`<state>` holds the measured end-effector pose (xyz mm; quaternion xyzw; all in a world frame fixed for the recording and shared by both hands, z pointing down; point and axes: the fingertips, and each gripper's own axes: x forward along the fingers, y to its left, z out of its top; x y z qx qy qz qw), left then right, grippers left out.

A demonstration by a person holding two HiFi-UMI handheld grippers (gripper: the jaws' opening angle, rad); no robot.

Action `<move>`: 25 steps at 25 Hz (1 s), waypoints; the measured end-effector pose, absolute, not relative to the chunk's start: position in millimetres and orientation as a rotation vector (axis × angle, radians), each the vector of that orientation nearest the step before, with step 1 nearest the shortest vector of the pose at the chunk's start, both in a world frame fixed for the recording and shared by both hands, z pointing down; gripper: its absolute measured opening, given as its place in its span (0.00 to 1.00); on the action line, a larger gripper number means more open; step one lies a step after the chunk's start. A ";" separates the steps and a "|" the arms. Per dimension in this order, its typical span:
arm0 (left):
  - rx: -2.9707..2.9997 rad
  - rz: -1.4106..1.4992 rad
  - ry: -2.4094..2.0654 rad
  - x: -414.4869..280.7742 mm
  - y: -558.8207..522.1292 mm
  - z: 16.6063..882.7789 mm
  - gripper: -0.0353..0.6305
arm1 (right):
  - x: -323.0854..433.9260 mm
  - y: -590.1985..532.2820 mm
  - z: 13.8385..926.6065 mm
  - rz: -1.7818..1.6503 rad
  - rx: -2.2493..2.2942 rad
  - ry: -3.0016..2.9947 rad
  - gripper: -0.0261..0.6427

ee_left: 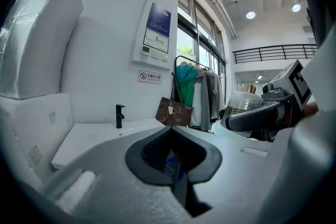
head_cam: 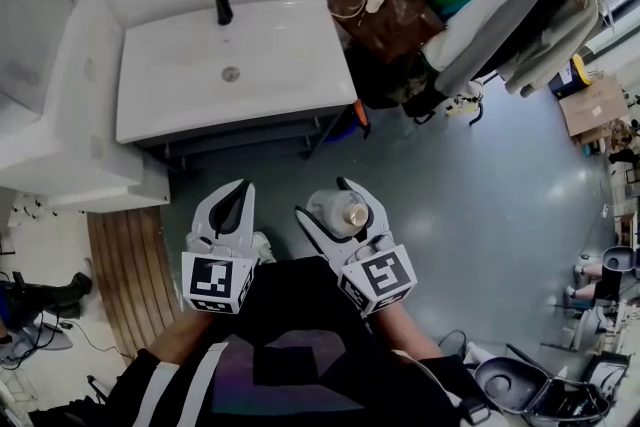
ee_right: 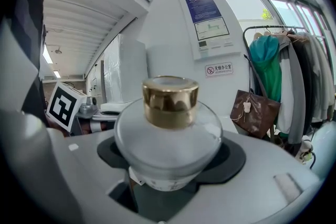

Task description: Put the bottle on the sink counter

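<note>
Sink counter ahead; right tool grips bottle, base hidden; left tool clenched empty.

In the head view both arms reach forward from the bottom edge, side by side in the lower middle of the frame. The left forearm rises from the lower left in a dark sleeve with white stripes. It carries the left tongs, which point toward the top of the frame. Their jaws are together with nothing between them. The right forearm angles in from the lower right. The right tongs lean toward the upper left and are clamped on a bottle, jaws pressed against its round body. The two tongs sit just beside each other, not touching. The left marker cube and right marker cube face the camera.
</note>
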<state>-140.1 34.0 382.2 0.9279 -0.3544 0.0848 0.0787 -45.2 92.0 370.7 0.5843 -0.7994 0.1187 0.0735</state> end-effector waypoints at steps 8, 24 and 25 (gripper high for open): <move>2.767 0.197 -1.135 -167.4 4.5 374.8 0.06 | -66.6 63.2 372.3 0.339 1.707 -2.412 0.55; 2.678 0.256 -1.296 -162.6 -82.3 385.6 0.06 | -53.0 -36.1 393.6 0.385 1.574 -2.486 0.55; 2.670 0.264 -1.301 -159.2 -90.8 388.0 0.06 | -49.6 -45.5 395.7 0.391 1.569 -2.487 0.55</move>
